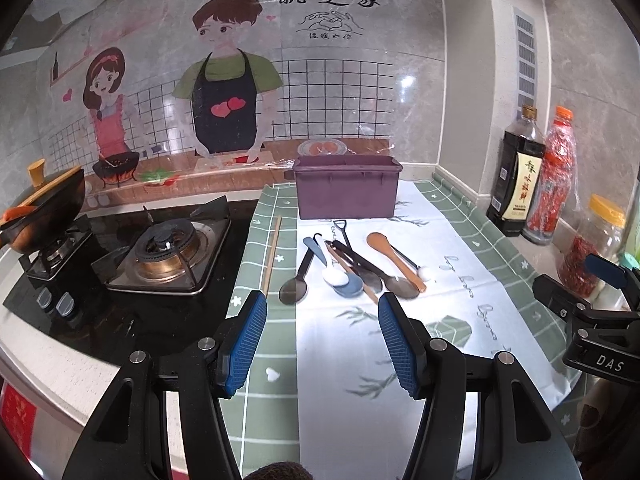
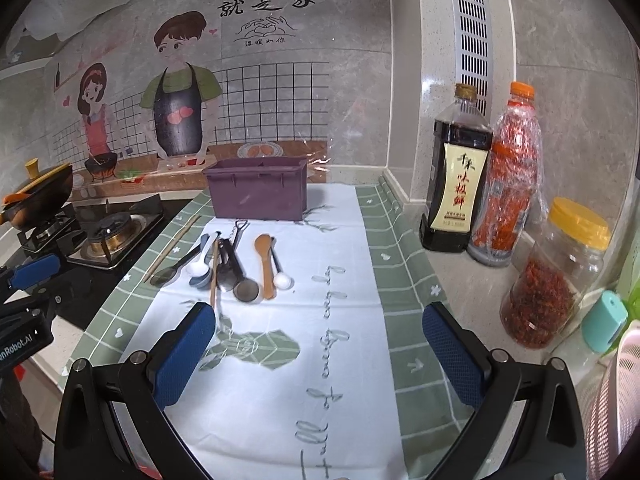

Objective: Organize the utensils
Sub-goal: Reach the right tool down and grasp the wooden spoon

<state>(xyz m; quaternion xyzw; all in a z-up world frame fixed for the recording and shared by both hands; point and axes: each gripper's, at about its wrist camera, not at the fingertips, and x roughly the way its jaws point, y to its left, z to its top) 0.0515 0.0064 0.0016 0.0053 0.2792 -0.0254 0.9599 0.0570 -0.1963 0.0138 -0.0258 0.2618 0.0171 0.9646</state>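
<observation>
Ahead of the left tongs and to their left side, a pair of wooden chopsticks lies on the green border of the cloth, close to the gas stove. Both left pads are wide apart and hold nothing. Straight in front of these tongs, near but not touching, the pile of spoons lies on the white part of the cloth: a dark metal spoon, a white one crossing a blue one, more dark ones, and a brown wooden spoon at the far right of the pile. Beyond the pile stands the purple utensil box, upright and open on top; I cannot see if something is inside. The right tongs are also spread open and empty, and the pile lies ahead of them, toward their left pad. To their right side stand a soy sauce bottle, a bottle of red chili and a jar with a yellow lid. I judge that the sorting is not yet begun: no utensil is gripped. The next move probably needs one pair of tongs to go down on a single handle at the edge of the pile, because the crossed spoons may drag each other.
</observation>
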